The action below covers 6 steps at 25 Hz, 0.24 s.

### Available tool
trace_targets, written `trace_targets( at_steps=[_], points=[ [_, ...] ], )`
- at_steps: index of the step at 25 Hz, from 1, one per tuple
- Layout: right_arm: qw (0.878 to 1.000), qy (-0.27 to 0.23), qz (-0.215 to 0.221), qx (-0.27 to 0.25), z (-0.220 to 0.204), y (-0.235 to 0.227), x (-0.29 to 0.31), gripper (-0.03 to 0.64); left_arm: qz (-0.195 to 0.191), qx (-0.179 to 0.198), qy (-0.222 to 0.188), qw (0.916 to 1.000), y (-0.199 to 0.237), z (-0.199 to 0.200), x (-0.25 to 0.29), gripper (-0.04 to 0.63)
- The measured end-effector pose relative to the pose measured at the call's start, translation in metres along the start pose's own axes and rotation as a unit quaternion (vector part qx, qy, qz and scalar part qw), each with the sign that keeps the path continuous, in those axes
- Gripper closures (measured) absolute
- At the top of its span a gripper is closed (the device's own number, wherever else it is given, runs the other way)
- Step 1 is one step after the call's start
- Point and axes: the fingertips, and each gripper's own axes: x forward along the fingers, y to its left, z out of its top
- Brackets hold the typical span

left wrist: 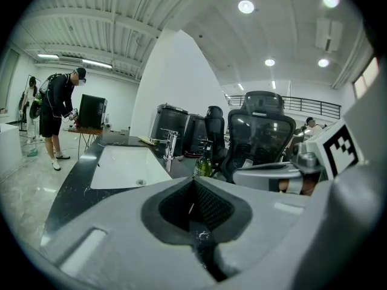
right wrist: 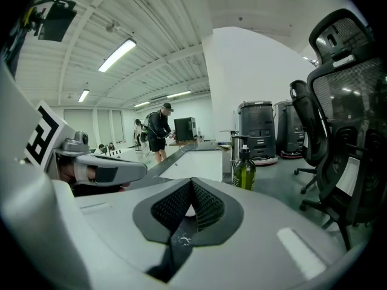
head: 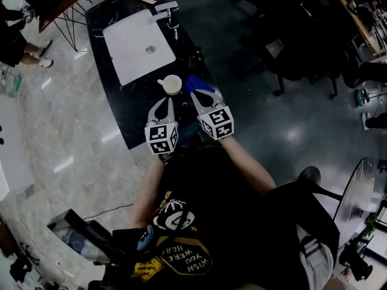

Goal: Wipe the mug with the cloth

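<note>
A white mug (head: 172,84) stands on the black counter (head: 134,104), near its front right edge. Just right of it lies a blue cloth (head: 199,82). My left gripper (head: 162,101) hovers just short of the mug, shut and empty; in its own view the pads (left wrist: 208,205) meet with nothing between them. My right gripper (head: 197,95) sits at the near edge of the cloth, also shut with nothing in it (right wrist: 192,181). Neither gripper view clearly shows the mug or the cloth.
A white sink (head: 138,46) with a faucet (head: 166,12) fills the counter behind the mug. A green soap bottle (right wrist: 243,169) stands by the sink. Office chairs (right wrist: 338,132) crowd the right side. A person (left wrist: 59,110) stands at a far table.
</note>
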Motion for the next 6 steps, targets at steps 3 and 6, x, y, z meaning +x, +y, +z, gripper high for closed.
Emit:
trace_targets(
  at_steps=[3,6],
  points=[
    [1.000,0.000,0.000,0.002,-0.0007,-0.0006,0.0008,0.615,-0.002,0.001,0.000,1.0000,0.0001,0.0004,0.0010,0.591],
    [1.000,0.000,-0.001,0.002,-0.0009,-0.0004,0.0019,0.615,-0.003,0.001,0.001,1.0000,0.0018,-0.0002,0.0009,0.592]
  ],
)
